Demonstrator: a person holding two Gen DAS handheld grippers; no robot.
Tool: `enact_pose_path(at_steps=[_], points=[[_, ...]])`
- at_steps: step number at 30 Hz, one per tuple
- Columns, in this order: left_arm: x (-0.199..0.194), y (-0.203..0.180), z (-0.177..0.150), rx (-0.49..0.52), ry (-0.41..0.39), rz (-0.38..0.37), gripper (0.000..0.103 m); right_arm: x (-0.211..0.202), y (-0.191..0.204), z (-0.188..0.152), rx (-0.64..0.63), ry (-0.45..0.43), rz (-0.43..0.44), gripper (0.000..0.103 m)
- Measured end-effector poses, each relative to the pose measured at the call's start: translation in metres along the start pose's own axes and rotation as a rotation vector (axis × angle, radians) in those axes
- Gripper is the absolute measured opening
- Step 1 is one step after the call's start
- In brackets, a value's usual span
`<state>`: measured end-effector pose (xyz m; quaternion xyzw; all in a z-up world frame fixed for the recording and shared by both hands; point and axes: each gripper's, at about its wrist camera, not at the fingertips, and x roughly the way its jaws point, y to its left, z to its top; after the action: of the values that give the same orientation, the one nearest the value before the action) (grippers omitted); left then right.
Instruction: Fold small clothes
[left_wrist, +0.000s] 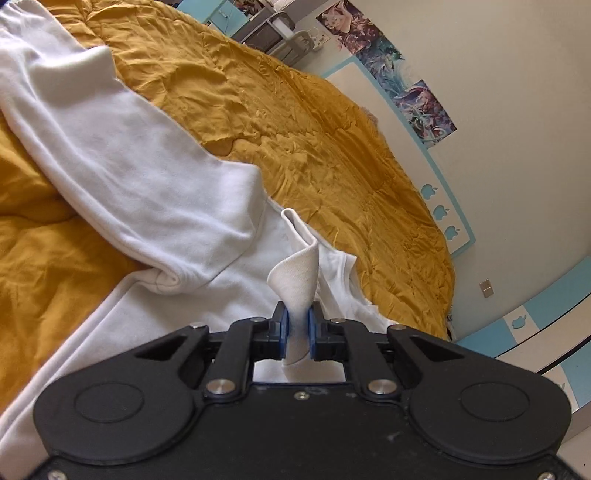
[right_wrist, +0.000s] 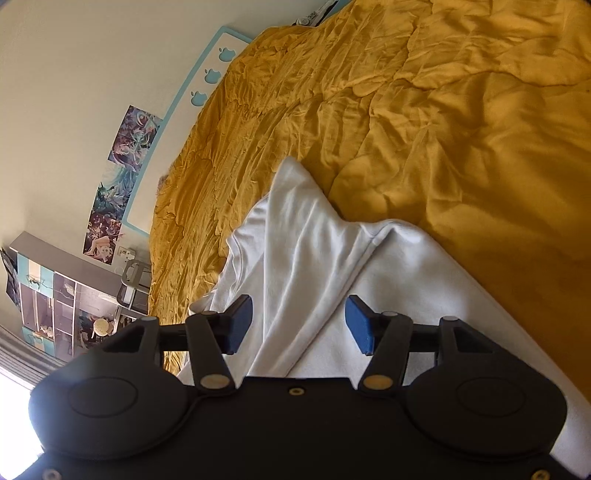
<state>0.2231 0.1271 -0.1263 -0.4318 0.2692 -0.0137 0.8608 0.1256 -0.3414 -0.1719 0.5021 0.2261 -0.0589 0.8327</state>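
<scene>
A white long-sleeved garment lies on a mustard yellow bedspread. One sleeve is folded across the body. My left gripper is shut on a ribbed white edge of the garment, which stands up between the blue pads. In the right wrist view the same white garment lies under my right gripper, with a raised fold pointing away. The right gripper is open and empty, its blue pads wide apart just above the cloth.
The yellow bedspread fills most of both views. A wall with posters and a blue-trimmed panel borders the bed. A shelf unit and a printer stand at the bed's end.
</scene>
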Motion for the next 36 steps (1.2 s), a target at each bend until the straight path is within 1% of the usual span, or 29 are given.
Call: enact_pose_path(at_steps=[2,3,4,6,7,8,10,11,13,15,16,17,18,19,20,21,22,23,24,25,26,27,29,30,31,33,34,36], points=[[0.008,0.012,-0.005,-0.016,0.03,0.053,0.008,0.003,-0.004,0.001,0.017,0.0,-0.003,0.058],[0.011,0.017,-0.009,-0.016,0.032,0.081,0.008,0.004,-0.006,0.002,0.023,-0.002,-0.005,0.058],[0.012,0.023,-0.013,-0.021,0.039,0.09,0.008,0.005,-0.007,0.002,0.035,-0.003,-0.007,0.058],[0.013,0.028,-0.016,-0.028,0.052,0.082,0.01,0.009,-0.011,0.005,0.073,0.001,-0.003,0.058],[0.013,0.029,-0.016,-0.031,0.052,0.079,0.015,0.011,-0.013,0.006,0.095,-0.001,0.001,0.057],[0.012,0.031,-0.015,-0.043,0.051,0.084,0.026,0.012,-0.015,0.008,0.118,-0.002,0.0,0.057],[0.013,0.034,-0.011,-0.07,0.041,0.082,0.036,0.016,-0.019,0.01,0.161,-0.007,0.011,0.057],[0.014,0.035,-0.009,-0.078,0.041,0.083,0.039,0.017,-0.018,0.011,0.171,-0.013,0.009,0.057],[0.02,0.034,-0.007,-0.079,0.043,0.098,0.041,0.019,-0.017,0.01,0.172,-0.024,0.005,0.057],[0.027,0.031,-0.004,-0.075,0.031,0.103,0.04,0.021,-0.016,0.009,0.17,-0.034,-0.002,0.057],[0.029,0.028,-0.004,-0.073,0.027,0.095,0.038,0.021,-0.016,0.008,0.169,-0.039,-0.003,0.057],[0.033,0.027,-0.001,-0.076,0.026,0.079,0.033,0.021,-0.015,0.007,0.168,-0.042,-0.005,0.057],[0.034,0.026,0.0,-0.077,0.022,0.064,0.032,0.022,-0.013,0.008,0.164,-0.047,-0.006,0.055],[0.033,0.024,0.001,-0.076,0.017,0.048,0.006,0.023,-0.013,0.008,0.164,-0.049,-0.012,0.048],[0.031,0.019,0.003,-0.067,0.01,0.013,0.007,0.023,-0.014,0.008,0.165,-0.047,-0.018,0.044],[0.027,0.016,0.004,-0.054,-0.008,-0.007,0.007,0.024,-0.016,0.009,0.168,-0.045,-0.022,0.032],[0.018,0.009,0.005,-0.027,-0.051,-0.026,0.007,0.024,-0.019,0.009,0.174,-0.043,-0.029,0.017],[0.009,0.005,0.005,-0.002,-0.095,-0.051,0.007,0.025,-0.022,0.009,0.184,-0.043,-0.042,0.012],[-0.001,0.001,0.004,0.032,-0.153,-0.071,0.007,0.025,-0.026,0.01,0.2,-0.041,-0.04,0.011],[-0.006,-0.002,0.003,0.053,-0.183,-0.056,0.007,0.024,-0.031,0.009,0.209,-0.038,-0.03,0.01],[-0.005,0.0,0.002,0.062,-0.185,-0.016,0.007,0.024,-0.032,0.009,0.209,-0.038,-0.028,0.01],[0.0,0.008,0.001,0.032,-0.164,0.017,0.007,0.023,-0.032,0.008,0.205,-0.039,-0.029,0.009],[0.015,0.027,0.0,-0.023,-0.077,0.036,0.007,0.022,-0.031,0.007,0.196,-0.039,-0.037,0.009],[0.022,0.036,-0.002,-0.045,-0.04,0.063,0.008,0.022,-0.029,0.008,0.193,-0.04,-0.042,0.009],[0.025,0.041,-0.003,-0.052,-0.027,0.073,0.007,0.022,-0.029,0.009,0.194,-0.038,-0.043,0.009],[0.023,0.044,-0.003,-0.071,-0.027,0.066,0.016,0.022,-0.031,0.01,0.2,-0.036,-0.041,0.009],[0.02,0.042,-0.001,-0.068,-0.024,0.067,0.029,0.022,-0.03,0.009,0.205,-0.037,-0.042,0.009],[0.014,0.035,0.002,-0.046,-0.023,0.079,0.039,0.022,-0.03,0.01,0.209,-0.039,-0.041,0.01]])
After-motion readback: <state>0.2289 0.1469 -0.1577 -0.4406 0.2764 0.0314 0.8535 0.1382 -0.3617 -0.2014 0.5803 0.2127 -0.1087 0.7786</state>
